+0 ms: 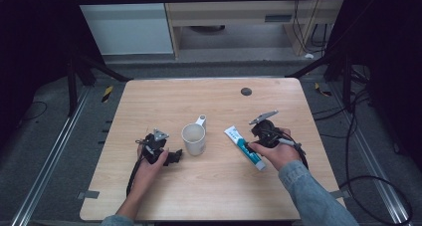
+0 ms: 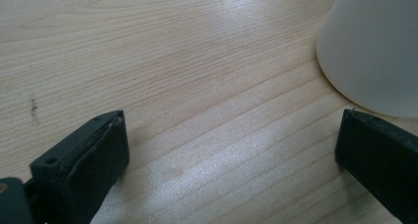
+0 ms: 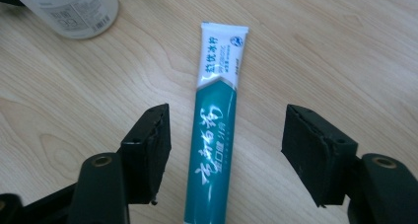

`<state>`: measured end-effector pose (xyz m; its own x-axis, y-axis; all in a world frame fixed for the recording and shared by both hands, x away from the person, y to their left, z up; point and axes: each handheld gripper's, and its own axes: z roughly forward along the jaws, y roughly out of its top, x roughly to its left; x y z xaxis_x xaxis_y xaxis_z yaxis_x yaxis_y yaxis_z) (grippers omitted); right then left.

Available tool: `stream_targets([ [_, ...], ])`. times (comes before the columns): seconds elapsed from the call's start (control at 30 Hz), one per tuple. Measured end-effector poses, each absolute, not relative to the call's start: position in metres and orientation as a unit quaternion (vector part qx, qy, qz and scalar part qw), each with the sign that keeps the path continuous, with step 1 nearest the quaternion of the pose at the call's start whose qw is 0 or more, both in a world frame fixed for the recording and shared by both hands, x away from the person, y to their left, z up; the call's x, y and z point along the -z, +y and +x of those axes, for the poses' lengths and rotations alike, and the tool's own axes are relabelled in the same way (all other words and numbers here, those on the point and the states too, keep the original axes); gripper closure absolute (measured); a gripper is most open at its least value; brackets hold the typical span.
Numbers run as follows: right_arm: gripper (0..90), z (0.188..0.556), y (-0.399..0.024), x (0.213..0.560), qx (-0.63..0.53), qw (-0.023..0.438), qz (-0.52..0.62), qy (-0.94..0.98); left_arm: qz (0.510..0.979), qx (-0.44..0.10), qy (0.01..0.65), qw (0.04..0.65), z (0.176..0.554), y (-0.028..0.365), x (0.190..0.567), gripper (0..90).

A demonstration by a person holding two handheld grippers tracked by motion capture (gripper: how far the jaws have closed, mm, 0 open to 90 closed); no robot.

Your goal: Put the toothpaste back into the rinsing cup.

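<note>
A white and teal toothpaste tube (image 1: 242, 147) (image 3: 217, 110) lies flat on the wooden table (image 1: 209, 96), right of centre. My right gripper (image 1: 252, 145) (image 3: 226, 145) hovers over it with one jaw on each side of the tube, and a gap shows between each pad and the tube. A white mug (image 1: 194, 139) (image 2: 374, 51) stands upright mid-table, its handle pointing away. My left gripper (image 1: 175, 156) (image 2: 231, 150) rests low by the mug's left side. It is open, with bare wood between its fingers. The mug's printed side (image 3: 66, 9) shows at the top left of the right gripper view.
A small dark round mark (image 1: 246, 91) sits near the table's far edge. Black cables (image 1: 368, 136) lie on the floor to the right of the table. A metal rail (image 1: 45, 161) runs along the floor on the left. Pale cabinets (image 1: 224, 17) stand behind the table.
</note>
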<state>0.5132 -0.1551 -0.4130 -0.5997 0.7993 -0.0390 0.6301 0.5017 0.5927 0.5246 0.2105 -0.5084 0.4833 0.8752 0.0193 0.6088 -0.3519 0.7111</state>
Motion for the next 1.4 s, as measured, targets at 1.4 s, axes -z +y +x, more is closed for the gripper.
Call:
stream_targets([
  [1.4,51.3,0.579,-0.116,0.453,-0.187,0.074,0.452,0.869,0.797,-0.204,0.465,0.326,0.526,0.210,0.508,0.0],
])
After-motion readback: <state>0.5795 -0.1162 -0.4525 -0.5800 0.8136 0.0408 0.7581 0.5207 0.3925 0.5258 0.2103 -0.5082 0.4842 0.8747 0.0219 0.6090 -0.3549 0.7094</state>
